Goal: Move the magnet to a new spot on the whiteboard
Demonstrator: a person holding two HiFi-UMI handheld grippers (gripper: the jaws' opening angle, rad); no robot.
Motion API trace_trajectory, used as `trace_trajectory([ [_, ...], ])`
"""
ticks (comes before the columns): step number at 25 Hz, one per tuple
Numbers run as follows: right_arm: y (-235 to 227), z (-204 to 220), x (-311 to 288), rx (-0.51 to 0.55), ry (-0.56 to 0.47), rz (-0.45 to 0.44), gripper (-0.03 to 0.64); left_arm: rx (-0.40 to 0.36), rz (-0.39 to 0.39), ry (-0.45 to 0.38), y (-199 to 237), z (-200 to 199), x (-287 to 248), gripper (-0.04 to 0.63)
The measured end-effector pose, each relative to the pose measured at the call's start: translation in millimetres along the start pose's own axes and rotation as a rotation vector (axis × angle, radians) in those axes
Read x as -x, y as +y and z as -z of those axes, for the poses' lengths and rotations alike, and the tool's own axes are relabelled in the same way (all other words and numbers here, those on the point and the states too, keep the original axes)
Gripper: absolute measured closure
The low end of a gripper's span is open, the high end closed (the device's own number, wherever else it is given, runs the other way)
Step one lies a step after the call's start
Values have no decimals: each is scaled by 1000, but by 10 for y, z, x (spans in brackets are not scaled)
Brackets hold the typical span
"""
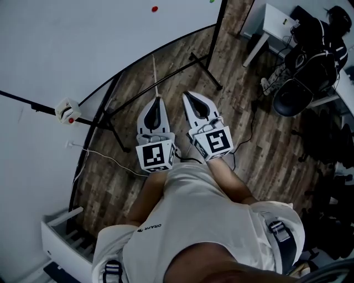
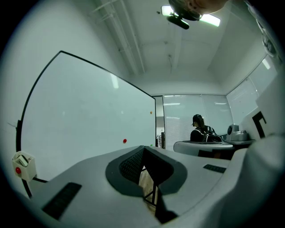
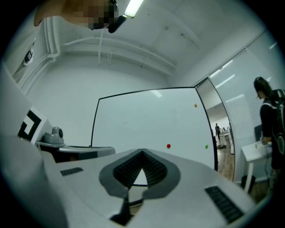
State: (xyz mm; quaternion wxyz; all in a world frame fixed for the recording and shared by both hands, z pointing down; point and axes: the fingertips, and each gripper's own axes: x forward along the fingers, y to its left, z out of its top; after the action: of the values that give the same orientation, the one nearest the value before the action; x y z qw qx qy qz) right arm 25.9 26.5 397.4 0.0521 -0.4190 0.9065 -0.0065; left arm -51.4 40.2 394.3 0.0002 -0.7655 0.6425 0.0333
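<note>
The whiteboard stands ahead and to the left, on a black stand. A small red magnet sticks to it, well beyond both grippers. The left gripper view has the red magnet low on the whiteboard. In the right gripper view the red magnet sits between an orange magnet and a green magnet. My left gripper and right gripper are side by side over the wooden floor, pointing level towards the board. Both are shut with nothing in them; their tips meet at the left gripper and right gripper.
A white box with a red button hangs on the board's lower frame. The stand's black legs spread across the floor ahead. A white desk, black chair and bags are right. A person with a backpack stands far off.
</note>
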Motion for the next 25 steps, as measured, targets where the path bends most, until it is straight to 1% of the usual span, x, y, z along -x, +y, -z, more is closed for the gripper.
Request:
trace_trajectory([
  [6,-190,-12,-733,0,17,26,604,16,26,1,435,-75,-637,594],
  [14,-345,25,-1556,1,29,85,604,42,83,-9,956,-128,-1263,594],
  [20,-444,-77,-1865,6,12,131,604,35,128,-25,1145,-180,-1582,594],
  [25,-452,-48,-1986,12,28,135,604,43,138,-11,1205,-104,-1675,594],
])
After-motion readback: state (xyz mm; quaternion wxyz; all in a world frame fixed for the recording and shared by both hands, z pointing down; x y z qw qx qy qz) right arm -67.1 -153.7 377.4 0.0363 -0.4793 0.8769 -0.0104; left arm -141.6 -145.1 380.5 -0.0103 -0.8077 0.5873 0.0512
